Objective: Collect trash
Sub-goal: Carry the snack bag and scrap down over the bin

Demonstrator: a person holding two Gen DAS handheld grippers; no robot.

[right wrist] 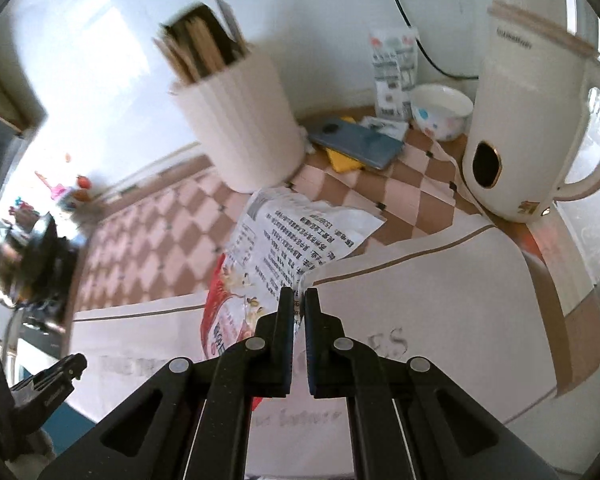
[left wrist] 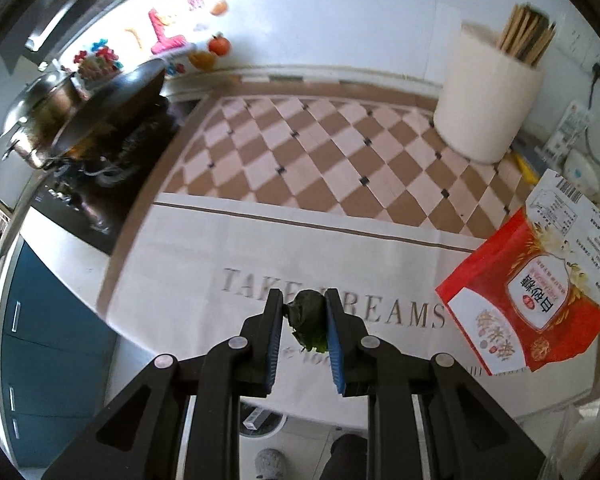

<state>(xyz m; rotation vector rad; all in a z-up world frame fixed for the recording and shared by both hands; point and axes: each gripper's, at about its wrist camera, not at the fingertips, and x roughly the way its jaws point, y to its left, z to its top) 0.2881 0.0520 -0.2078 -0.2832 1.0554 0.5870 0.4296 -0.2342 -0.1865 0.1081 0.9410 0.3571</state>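
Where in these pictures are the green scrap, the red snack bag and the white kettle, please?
green scrap (left wrist: 308, 320), left wrist view, middle of the wad.
red snack bag (left wrist: 536, 292), left wrist view, printed red front.
white kettle (right wrist: 520, 120), right wrist view, body wall.

Black plastic left gripper (left wrist: 303, 304), right gripper (right wrist: 299, 300): blue-padded jaws (silver pivot rivets).

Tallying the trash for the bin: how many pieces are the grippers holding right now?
2: a green leafy scrap pinched in the left gripper; a red-and-white food bag clamped in the right gripper.
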